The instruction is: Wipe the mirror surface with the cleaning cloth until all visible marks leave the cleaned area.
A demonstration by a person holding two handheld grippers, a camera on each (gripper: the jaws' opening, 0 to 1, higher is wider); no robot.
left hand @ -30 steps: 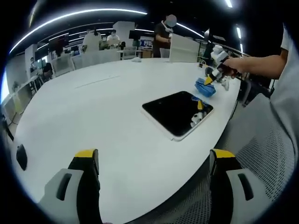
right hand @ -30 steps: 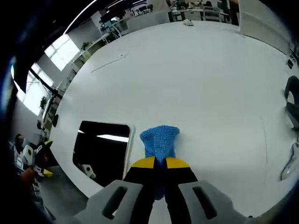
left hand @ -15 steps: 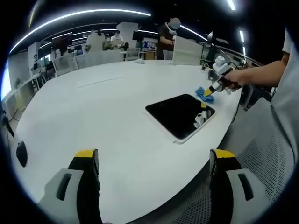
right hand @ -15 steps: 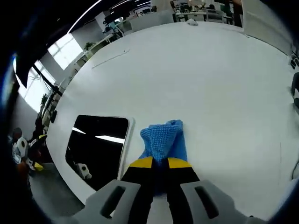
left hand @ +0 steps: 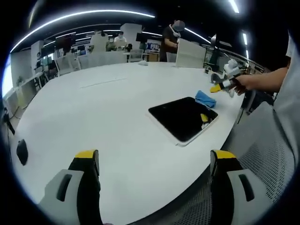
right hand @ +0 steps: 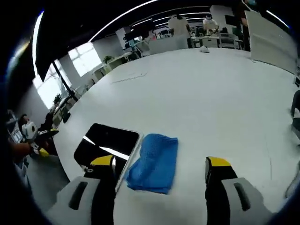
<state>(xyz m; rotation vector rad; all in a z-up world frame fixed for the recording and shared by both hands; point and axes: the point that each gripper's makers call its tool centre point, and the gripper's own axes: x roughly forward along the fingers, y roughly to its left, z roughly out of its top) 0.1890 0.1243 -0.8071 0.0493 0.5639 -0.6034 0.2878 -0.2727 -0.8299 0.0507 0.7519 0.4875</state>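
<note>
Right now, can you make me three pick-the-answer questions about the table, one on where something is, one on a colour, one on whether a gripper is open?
1. Where is the cloth?
A. on the table beside the mirror
B. in the right gripper
C. on the floor

2. What colour is the cloth?
A. red
B. blue
C. green

3. How is the right gripper?
A. shut on the cloth
B. shut, holding nothing
C. open

Answers: 1 A, it lies flat next to the mirror's edge. 2 B, it is plainly blue. 3 C, its jaws stand wide apart.
</note>
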